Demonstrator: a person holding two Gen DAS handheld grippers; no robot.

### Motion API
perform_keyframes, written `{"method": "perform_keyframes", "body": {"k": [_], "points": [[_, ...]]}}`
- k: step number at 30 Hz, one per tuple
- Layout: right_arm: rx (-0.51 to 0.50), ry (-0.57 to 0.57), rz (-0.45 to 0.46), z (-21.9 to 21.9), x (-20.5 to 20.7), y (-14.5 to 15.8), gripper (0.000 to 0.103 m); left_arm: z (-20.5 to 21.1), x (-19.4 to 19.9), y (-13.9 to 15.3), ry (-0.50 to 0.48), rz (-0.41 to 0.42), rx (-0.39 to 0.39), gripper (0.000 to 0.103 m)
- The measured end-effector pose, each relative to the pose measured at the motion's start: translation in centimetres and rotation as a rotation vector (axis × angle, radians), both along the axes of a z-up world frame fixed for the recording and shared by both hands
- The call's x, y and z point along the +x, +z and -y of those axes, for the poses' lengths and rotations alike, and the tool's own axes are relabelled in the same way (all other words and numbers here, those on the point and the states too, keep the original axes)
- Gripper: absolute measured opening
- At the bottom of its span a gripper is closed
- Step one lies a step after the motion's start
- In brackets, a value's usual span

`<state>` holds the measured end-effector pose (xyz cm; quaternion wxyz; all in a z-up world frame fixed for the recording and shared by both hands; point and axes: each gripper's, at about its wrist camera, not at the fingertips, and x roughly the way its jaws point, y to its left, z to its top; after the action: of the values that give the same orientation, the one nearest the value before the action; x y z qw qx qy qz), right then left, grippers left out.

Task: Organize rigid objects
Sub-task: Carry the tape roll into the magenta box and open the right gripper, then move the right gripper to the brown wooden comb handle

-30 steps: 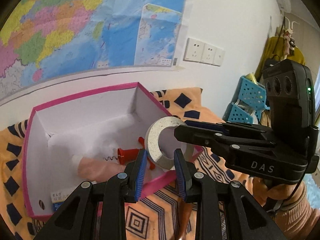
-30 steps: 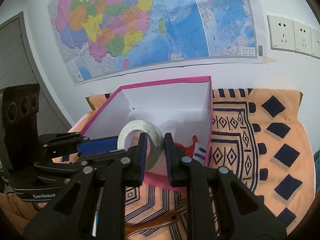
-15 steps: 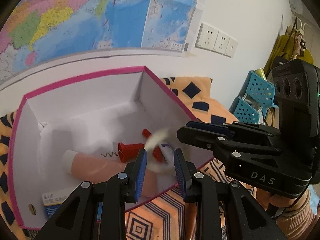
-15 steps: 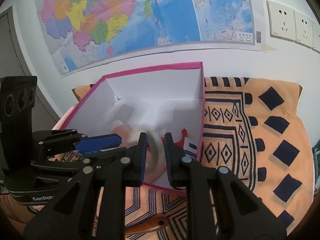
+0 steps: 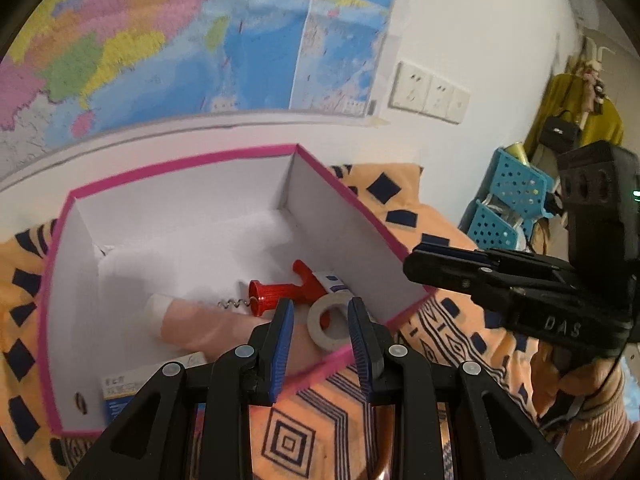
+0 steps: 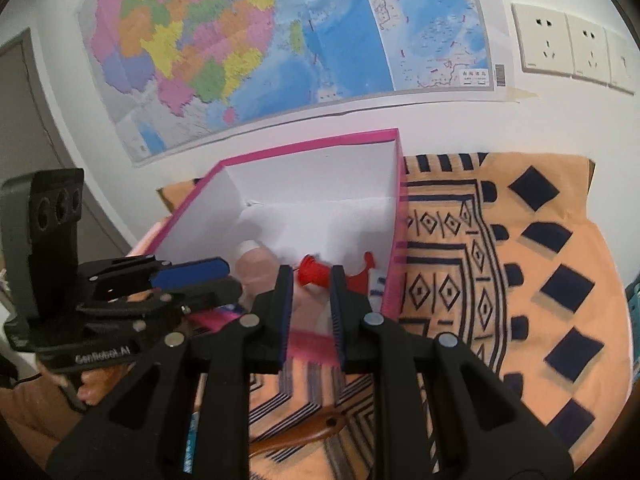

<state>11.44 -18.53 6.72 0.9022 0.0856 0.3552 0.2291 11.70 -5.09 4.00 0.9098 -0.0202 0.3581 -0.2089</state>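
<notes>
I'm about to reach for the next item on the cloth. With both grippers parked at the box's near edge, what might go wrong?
1. The left gripper hangs over the pink box rim; pulling back low might catch the edge and shift the box.
2. The tape roll leans on the red corkscrew near the wall; a nudge may tip it.
3. The wooden handle lies beneath the right gripper, easily knocked.

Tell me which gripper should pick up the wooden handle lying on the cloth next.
Right, probably. The right gripper is open and empty, and the wooden handle lies on the patterned cloth just below it, outside the pink box. The left gripper is also open, but points into the box over the tape roll.
</notes>
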Motion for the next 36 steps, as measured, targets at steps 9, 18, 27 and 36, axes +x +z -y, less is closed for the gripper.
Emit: {"method": "perform_keyframes", "body": {"k": [9,18,27,36], "points": [[0.092,0.054,-0.096,0.6,-4.1,-2.8,0.03,0.3,-5.0,-1.6,-0.123,-0.023,0.005,0.03],[0.136,0.024,-0.236,1.2,-6.2,-7.9,0.03,2.4,-6.6,-6.5,-0.196,-0.144,0.05,0.03],[0.176,0.008,-0.304,1.5,-6.8,-10.2,0.03,4.0,-7.3,-8.4,-0.231,-0.197,0.086,0.03],[0.204,0.02,-0.337,0.8,-6.9,-11.4,0.03,4.5,-7.3,-9.4,-0.23,-0.238,0.123,0.03]]}}
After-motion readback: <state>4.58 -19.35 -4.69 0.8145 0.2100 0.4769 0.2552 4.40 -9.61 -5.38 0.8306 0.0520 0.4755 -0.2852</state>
